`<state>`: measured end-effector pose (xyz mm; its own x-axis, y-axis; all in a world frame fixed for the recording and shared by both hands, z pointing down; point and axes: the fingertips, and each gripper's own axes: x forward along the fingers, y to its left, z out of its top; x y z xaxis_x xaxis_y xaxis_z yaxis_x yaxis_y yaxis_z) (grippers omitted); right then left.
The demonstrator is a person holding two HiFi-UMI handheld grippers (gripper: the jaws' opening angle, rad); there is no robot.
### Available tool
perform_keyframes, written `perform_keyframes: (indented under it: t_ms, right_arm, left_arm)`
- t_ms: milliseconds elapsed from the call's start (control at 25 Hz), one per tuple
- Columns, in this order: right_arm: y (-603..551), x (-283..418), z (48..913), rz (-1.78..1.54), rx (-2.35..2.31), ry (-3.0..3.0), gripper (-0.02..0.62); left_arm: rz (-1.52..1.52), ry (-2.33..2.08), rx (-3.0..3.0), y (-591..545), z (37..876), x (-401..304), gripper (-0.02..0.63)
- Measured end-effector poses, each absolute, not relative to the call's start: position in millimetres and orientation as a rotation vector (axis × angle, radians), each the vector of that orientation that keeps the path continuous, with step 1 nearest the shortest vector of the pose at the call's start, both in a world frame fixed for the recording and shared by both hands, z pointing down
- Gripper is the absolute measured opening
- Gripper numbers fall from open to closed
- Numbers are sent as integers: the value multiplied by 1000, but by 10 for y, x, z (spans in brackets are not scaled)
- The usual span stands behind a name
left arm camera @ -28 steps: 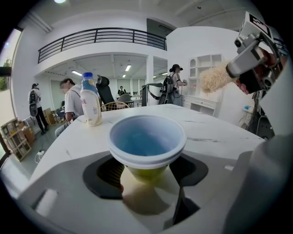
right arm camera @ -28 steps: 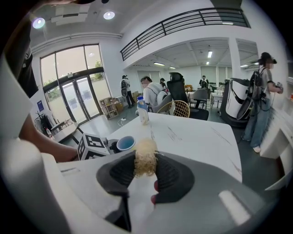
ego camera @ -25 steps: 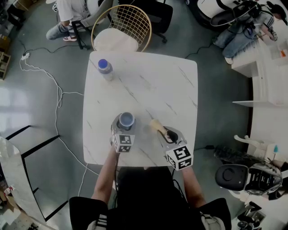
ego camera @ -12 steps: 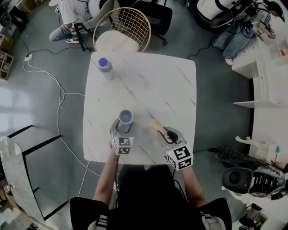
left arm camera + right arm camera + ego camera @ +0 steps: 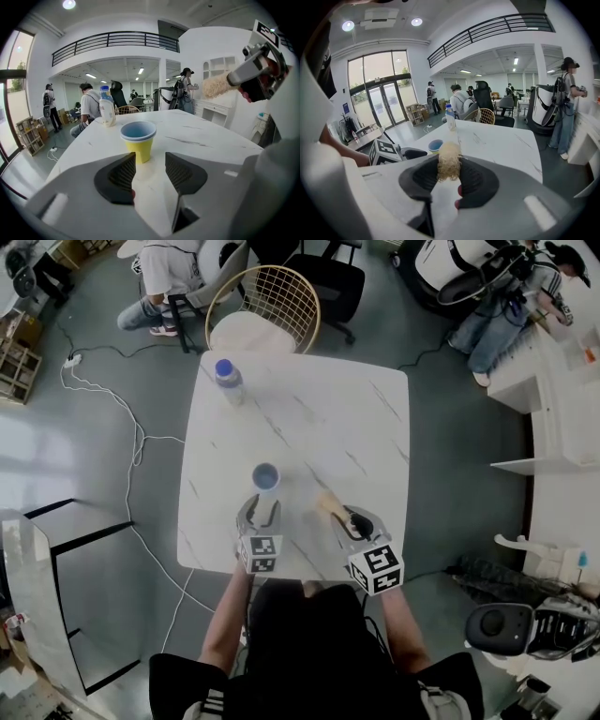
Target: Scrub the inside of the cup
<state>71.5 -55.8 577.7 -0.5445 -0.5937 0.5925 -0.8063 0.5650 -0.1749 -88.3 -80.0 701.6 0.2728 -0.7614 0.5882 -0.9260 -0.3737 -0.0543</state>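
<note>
**Two hand-held grippers, cup and scrubber on a marble counter**
Left hand-held gripper (image 5: 150, 160): jaws partly apart, just been closing, nothing between them, just short of the cup (image 5: 138, 140). Right hand-held gripper (image 5: 449, 169): clamped on tan scrubber (image 5: 449, 158), right of the cup. Cup upright on counter (image 5: 328, 418); bottle (image 5: 228, 381) well beyond the cup.

You're working in an open, two-storey office-like lab hall, shown by a railed mezzanine (image 5: 115, 40), tall glass doors (image 5: 386, 108), office chairs (image 5: 328, 282), floor cables (image 5: 131, 439), white machines (image 5: 442, 259) and people (image 5: 173, 273) around your marble table (image 5: 319, 409).
</note>
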Motion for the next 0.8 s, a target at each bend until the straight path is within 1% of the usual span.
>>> perform_keyframes:
  t_ms: [240,320,400,800]
  right_arm:
    - [-352,791,5528,559,1142,-2359,109]
    - [-298,819,5492,547,1147,-2367,107]
    - [-256,838,5450,532,1152,-2378,107]
    - [-99,877,5172,451,1182,-2453,107]
  left_arm:
    - [696,-1570,2285,-581,6602,-770,147]
    - [670,-1587,2304,-527,6453,-737,99]
    - [643,-1611,2320,-475,6308,-714,38]
    - [516,-1711,2415,-279,5596,-587,8]
